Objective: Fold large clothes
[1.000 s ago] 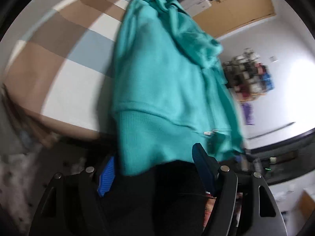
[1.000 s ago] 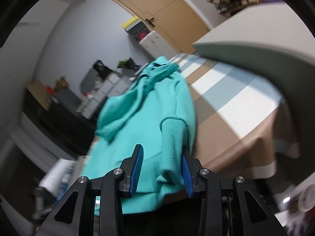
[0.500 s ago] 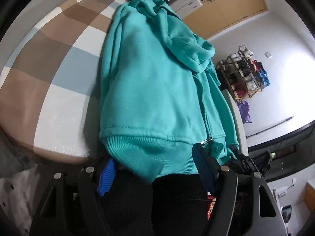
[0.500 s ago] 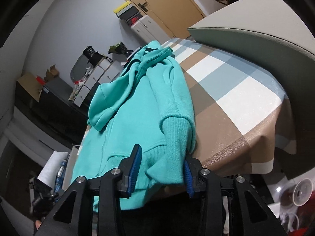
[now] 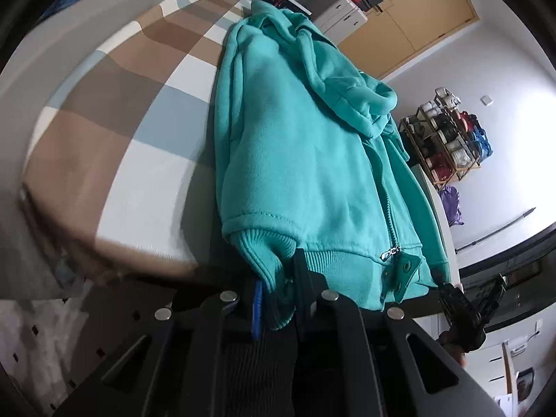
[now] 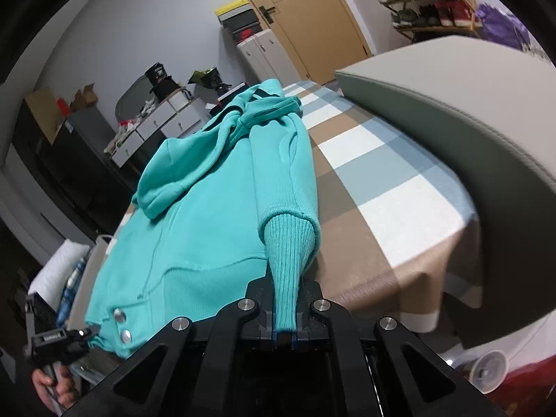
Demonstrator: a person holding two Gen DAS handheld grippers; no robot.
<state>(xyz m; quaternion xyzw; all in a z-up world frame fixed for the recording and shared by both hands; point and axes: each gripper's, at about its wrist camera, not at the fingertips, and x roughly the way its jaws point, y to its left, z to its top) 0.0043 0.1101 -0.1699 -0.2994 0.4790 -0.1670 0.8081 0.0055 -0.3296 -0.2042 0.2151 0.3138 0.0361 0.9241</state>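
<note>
Left wrist view: one teal zip hoodie (image 5: 305, 160) is lying along one checked bedspread (image 5: 114, 132), its hood end toward one wooden door (image 5: 417, 24) and its ribbed hem hanging over the near bed edge. The left gripper (image 5: 278, 299) has just been closing; its jaws are now pinching a bunched corner of the ribbed hem, with cloth filling the narrow gap between the two pads. One zipper pull and two metal eyelets are showing on the hem, right of the gripper. The other gripper is showing at the hem's right end. One shoe rack (image 5: 448, 139) is standing against the wall, right of the hoodie.

Right wrist view: the same hoodie (image 6: 208, 229) is lying on the bedspread (image 6: 389, 187), left of one grey padded headboard (image 6: 469, 132). The right gripper (image 6: 285, 326) has just been closing; its jaws are now clamped nearly together on one ribbed sleeve cuff (image 6: 288, 257), which is running straight down from the hoodie into them. Two snap studs are showing on the hem, left of the cuff. One hand (image 6: 55, 385) is gripping the left tool's handle below the hem's far-left corner.
</note>
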